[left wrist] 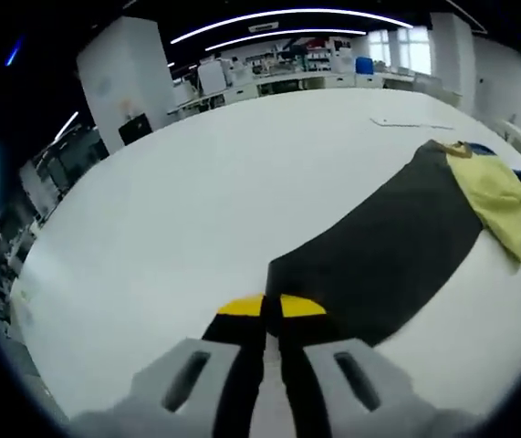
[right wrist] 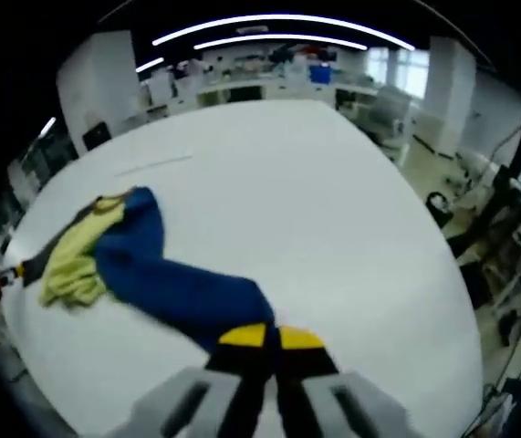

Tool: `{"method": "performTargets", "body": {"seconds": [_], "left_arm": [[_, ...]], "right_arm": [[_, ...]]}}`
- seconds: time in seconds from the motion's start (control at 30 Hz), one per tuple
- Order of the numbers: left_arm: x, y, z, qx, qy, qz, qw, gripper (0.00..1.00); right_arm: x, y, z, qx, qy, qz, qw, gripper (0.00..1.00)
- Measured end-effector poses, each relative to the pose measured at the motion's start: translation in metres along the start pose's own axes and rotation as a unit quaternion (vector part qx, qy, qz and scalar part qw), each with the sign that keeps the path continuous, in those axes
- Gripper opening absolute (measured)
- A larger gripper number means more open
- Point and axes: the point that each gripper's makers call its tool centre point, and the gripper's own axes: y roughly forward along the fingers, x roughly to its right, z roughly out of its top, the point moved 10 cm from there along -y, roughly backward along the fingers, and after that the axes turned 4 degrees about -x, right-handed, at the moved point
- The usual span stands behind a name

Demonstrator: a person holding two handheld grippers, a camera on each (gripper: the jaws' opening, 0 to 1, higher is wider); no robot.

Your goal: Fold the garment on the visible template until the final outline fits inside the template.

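Here both tools sit low over the table (left wrist: 178,182), left tool (left wrist: 271,308) closed on the dark template (left wrist: 379,246) edge, right tool (right wrist: 271,339) clamping the blue garment (right wrist: 187,292).

tongs (left wrist: 271,307): closed on dark garment (left wrist: 383,251) | yellow cloth (left wrist: 497,203) on top | white table (left wrist: 196,201)

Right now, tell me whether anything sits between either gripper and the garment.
Nothing visible does. The left gripper has its yellow tips closed right at the edge of the garment's dark panel, and the right gripper is closed at the end of its blue part. The white table around is bare.
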Motion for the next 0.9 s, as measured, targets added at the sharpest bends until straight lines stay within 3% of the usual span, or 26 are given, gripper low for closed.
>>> {"method": "performTargets", "body": {"seconds": [0.53,0.67,0.8,0.9], "left_arm": [[-0.008,0.006,0.005,0.005,0.005,-0.006,1.0000,0.01],[-0.008,0.006,0.006,0.009,0.011,-0.009,0.9998,0.01],[-0.008,0.004,0.006,0.014,0.026,-0.010,0.9995,0.05],[-0.009,0.001,0.005,0.026,0.026,-0.013,0.9992,0.14]], "right_arm": [[0.030,0.007,-0.004,-0.018,0.011,-0.060,0.9980,0.00],[0.038,0.005,-0.005,-0.021,-0.002,-0.096,0.9951,0.00],[0.041,0.006,-0.005,-0.011,-0.003,-0.091,0.9958,0.00],[0.042,0.009,-0.007,-0.013,-0.003,-0.085,0.9963,0.00]]}}
